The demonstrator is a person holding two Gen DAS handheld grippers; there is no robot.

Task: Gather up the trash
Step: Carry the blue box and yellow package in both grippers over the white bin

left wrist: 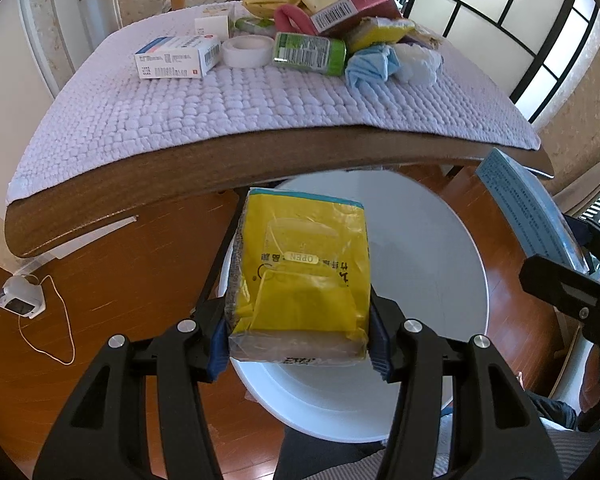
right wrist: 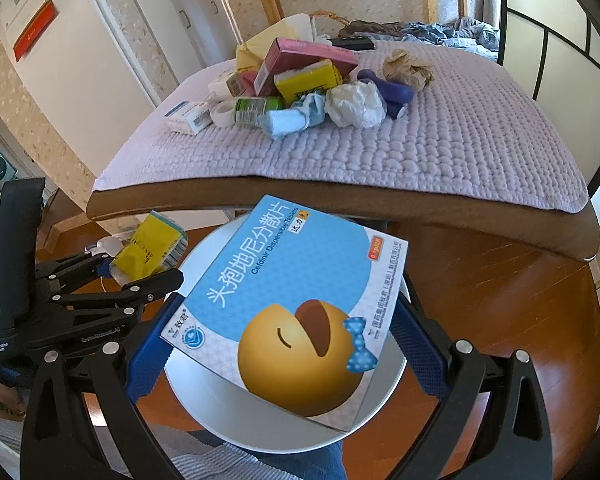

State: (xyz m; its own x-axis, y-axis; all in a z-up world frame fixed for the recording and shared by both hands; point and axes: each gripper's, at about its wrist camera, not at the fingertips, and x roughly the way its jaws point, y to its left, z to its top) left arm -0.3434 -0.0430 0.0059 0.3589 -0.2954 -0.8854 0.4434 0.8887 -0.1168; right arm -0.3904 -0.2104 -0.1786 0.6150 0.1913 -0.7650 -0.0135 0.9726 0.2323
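My left gripper (left wrist: pixel 298 344) is shut on a yellow tissue pack (left wrist: pixel 304 276) and holds it over the white round bin (left wrist: pixel 440 248) below the table edge. It also shows in the right wrist view (right wrist: pixel 140 268), holding the yellow pack (right wrist: pixel 152 248). My right gripper (right wrist: pixel 284 340) is shut on a blue and white medicine box (right wrist: pixel 296 292) with a yellow cartoon face, above the white bin (right wrist: pixel 228 412). The box shows in the left wrist view (left wrist: pixel 528 208) at the right. A pile of trash (left wrist: pixel 332 36) lies on the table's far side.
The table has a lilac quilted cover (left wrist: pixel 220 112) and a brown wooden edge (left wrist: pixel 180 176). On it lie a white medicine box (left wrist: pixel 176 58), a tape roll (left wrist: pixel 246 51), a green can (left wrist: pixel 310 53) and crumpled tissues (right wrist: pixel 354 104). A white charger with cable (left wrist: pixel 20 300) lies on the wooden floor.
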